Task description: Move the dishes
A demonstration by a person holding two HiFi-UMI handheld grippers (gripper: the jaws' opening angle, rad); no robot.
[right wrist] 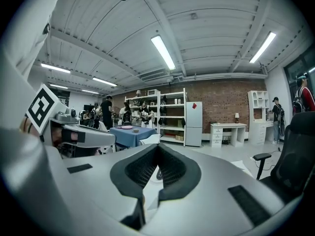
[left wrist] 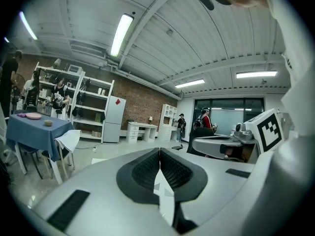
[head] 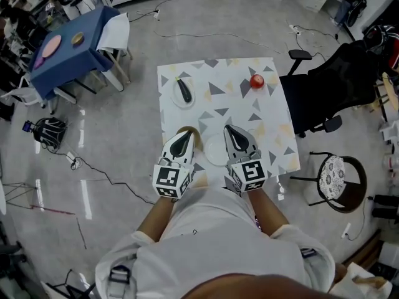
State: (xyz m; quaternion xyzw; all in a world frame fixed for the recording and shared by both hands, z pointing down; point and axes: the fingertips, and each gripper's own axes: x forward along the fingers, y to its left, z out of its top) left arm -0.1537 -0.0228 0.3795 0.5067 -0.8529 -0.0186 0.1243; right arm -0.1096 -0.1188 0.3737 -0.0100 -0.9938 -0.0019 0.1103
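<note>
Square table (head: 274,114), seen from the head view, draped in a smooth white cloth (head: 218,108) printed with grey and beige triangles. A black office chair (head: 340,83) stands at its right edge. A round stool (head: 332,176) with a patterned cushion is near the right near corner. A blue-draped table (head: 65,58) stands well apart, upper left.

Three dishes seen.
- White plate (head: 215,149): round, plain, glossy. It lies flat at the near edge of the cloth, between the two grippers. No long axis.
- Small plate (head: 175,97): round, white, on the far-left part of the cloth, carrying a dark eggplant (head: 184,91). The eggplant's long axis runs away from the person, leaning slightly left at the far end. Its green stem end points away.
- Tan dish (head: 196,136): only a curved rim shows, beside the left gripper's tip. The rest is hidden beneath the gripper.

A round red fruit (head: 257,81) sits alone on the far-right cloth, well apart from the dishes.

Left gripper (head: 185,133): white shell, marker cube at the back, pointing away over the near edge. In its own view the ribbed black pads (left wrist: 145,171) meet at the tip, with nothing between them.

Right gripper (head: 229,131): same build, just right of the white plate. Its pads (right wrist: 142,168) are also pressed together and empty.
</note>
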